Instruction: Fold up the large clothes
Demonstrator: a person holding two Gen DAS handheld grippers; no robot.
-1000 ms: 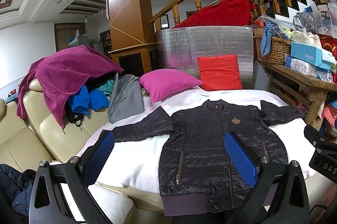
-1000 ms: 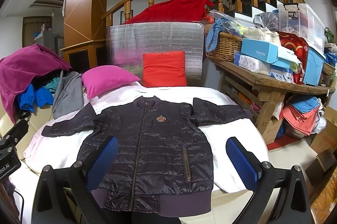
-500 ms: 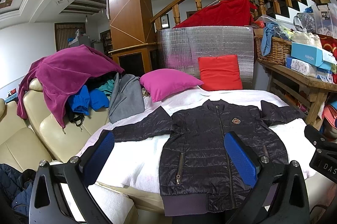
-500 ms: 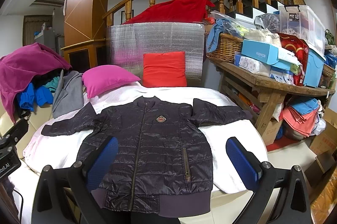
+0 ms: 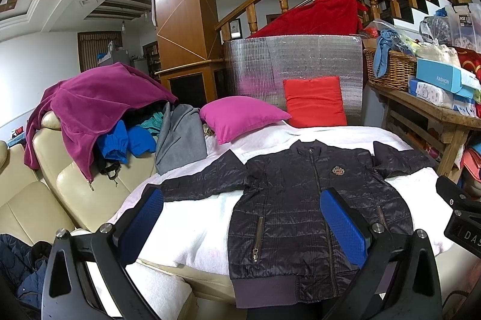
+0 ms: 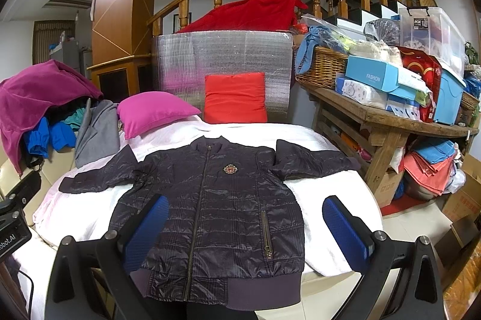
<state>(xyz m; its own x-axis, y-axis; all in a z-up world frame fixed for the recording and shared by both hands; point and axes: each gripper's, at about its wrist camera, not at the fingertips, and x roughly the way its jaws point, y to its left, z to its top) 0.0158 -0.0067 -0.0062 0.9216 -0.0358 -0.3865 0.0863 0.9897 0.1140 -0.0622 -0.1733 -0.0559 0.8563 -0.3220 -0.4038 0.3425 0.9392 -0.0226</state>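
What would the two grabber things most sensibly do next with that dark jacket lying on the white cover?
Probably bring one gripper down to a sleeve end, likely the left gripper to the sleeve on its side. The jacket lies flat, zipped, front up, both sleeves spread outward, so nothing is folded yet. Both grippers are open, empty and short of the cloth; the right gripper could take the other sleeve.

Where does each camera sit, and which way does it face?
Left wrist: on the left gripper, offset left, facing the jacket; shows its own open jaws and part of the other rig.
Right wrist: on the right gripper, offset right, facing the jacket; open jaws show.
Shared: jacket, pink pillow, red pillow.
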